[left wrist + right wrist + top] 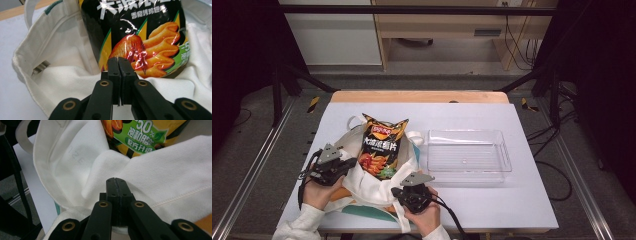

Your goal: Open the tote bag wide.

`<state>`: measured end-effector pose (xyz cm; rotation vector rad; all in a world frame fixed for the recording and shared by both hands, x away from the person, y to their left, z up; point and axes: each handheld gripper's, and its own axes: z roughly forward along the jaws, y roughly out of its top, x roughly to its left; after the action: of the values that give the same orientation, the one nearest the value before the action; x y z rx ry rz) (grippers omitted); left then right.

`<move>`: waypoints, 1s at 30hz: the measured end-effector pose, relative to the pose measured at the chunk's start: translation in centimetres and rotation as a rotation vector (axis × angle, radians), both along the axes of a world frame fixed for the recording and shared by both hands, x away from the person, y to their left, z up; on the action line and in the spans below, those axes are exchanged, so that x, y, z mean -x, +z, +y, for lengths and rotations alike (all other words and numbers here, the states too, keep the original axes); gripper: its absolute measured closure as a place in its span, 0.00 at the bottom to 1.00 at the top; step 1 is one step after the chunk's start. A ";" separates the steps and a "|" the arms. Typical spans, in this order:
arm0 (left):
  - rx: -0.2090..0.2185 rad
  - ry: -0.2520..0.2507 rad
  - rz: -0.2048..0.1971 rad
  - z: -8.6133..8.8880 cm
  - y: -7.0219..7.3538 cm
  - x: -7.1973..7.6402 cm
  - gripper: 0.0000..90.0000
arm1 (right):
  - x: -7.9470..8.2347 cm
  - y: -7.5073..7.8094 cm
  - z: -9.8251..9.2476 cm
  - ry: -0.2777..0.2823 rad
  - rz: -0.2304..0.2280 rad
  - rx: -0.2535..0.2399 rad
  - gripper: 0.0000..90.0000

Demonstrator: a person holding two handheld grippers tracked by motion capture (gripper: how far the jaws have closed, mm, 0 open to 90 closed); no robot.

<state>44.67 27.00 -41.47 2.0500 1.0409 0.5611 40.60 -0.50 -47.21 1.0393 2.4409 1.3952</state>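
Observation:
A black and orange chips bag lies with its lower part inside the mouth of a white cloth tote bag at the left of the table. My left gripper is at the tote's left rim, and its jaws are pressed together on the white cloth just in front of the chips bag. My right gripper sits at the tote's near right side. Its jaws are shut on a bunched fold of the tote, below the chips bag's green corner.
A clear plastic tray stands to the right of the tote with nothing in it. The white tabletop has bare room around the tray. Black frame posts and cables flank the table on both sides.

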 end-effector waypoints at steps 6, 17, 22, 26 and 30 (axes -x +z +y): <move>-0.039 0.008 0.039 0.7 -1.1 0.6 1.00 | 0.2 -0.3 -0.1 -0.004 0.000 0.012 1.00; -0.092 0.026 0.101 2.1 -3.6 1.7 1.00 | 0.0 0.9 -0.2 -0.021 -0.029 0.006 0.98; -0.111 0.019 0.116 2.1 -4.0 2.0 1.00 | -0.9 1.8 -0.7 -0.092 -0.063 0.017 1.00; -0.117 0.017 0.121 2.2 -4.1 2.1 1.00 | -1.3 1.1 -1.0 -0.104 -0.052 0.056 1.00; -0.127 0.023 0.122 2.0 -4.2 2.2 1.00 | -1.0 0.2 -1.5 -0.117 -0.040 0.083 1.00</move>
<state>42.45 29.05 -45.65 2.2093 1.1268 0.5312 41.63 -2.02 -47.01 1.1046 2.3475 1.2552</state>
